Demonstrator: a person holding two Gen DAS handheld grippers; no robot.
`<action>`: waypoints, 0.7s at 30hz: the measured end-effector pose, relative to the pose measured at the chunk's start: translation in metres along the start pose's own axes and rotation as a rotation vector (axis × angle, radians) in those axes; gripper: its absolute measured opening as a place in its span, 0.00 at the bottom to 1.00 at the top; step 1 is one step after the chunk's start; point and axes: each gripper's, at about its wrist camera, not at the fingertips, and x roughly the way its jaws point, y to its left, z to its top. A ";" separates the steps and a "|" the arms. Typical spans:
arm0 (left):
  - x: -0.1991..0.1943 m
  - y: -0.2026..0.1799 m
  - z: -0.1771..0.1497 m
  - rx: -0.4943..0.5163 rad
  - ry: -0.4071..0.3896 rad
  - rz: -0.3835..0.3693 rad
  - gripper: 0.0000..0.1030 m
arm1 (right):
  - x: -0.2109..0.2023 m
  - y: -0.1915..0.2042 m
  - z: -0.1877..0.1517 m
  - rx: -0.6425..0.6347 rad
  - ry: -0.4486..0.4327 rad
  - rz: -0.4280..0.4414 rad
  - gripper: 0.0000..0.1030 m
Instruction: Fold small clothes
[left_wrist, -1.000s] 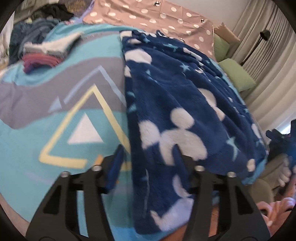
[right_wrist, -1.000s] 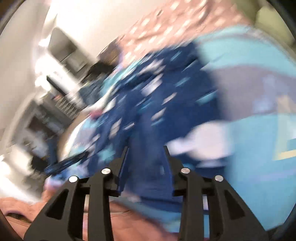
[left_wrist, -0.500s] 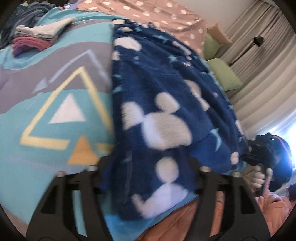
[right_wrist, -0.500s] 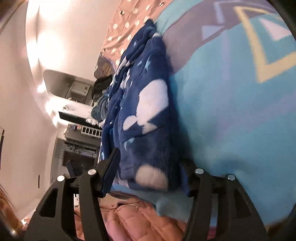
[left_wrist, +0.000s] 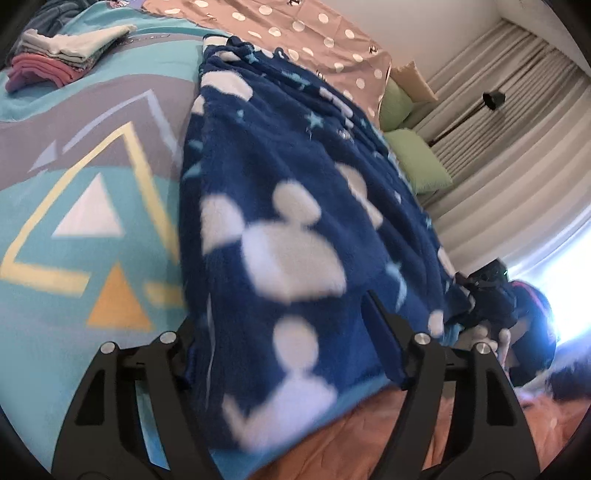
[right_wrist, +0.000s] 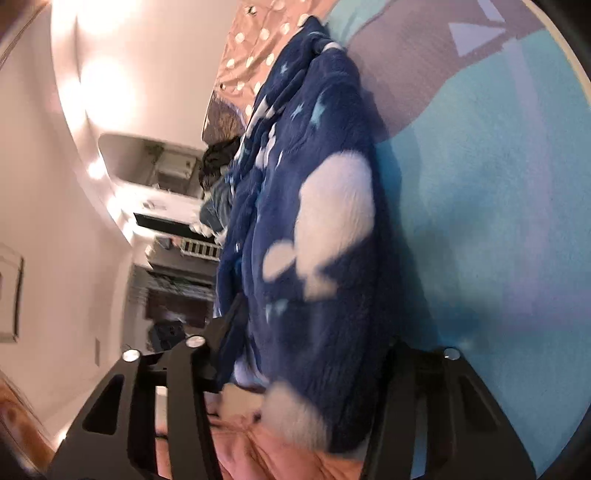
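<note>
A fluffy navy garment (left_wrist: 288, 206) with white mouse-head shapes and pale stars lies lengthwise on a turquoise bedspread (left_wrist: 74, 206). My left gripper (left_wrist: 284, 332) is open, its jaws wide apart around the garment's near hem, one finger at each side. In the right wrist view the same garment (right_wrist: 314, 229) fills the middle. My right gripper (right_wrist: 310, 332) is open too, its jaws wide around the near end of the garment. The fingertips of both are partly hidden by the fleece.
A stack of folded clothes (left_wrist: 62, 55) sits at the far left of the bed. A polka-dot pillow (left_wrist: 288, 33) and green cushions (left_wrist: 417, 162) lie at the head. An orange-pink blanket (left_wrist: 369, 435) lies at the near edge. Curtains (left_wrist: 517, 147) hang at right.
Both grippers have moved in low to the garment's near end and their jaws have spread wider. The right view has swung round from a blurred sweep to a side-on look along the garment.
</note>
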 end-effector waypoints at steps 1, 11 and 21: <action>0.004 0.000 0.005 -0.005 -0.004 -0.017 0.71 | 0.004 0.001 0.004 0.005 -0.003 0.005 0.44; 0.014 0.010 0.013 -0.098 -0.028 -0.079 0.14 | 0.002 0.005 0.003 0.033 -0.070 -0.076 0.12; -0.061 -0.057 0.021 0.108 -0.201 -0.153 0.13 | -0.033 0.081 -0.007 -0.179 -0.134 0.119 0.10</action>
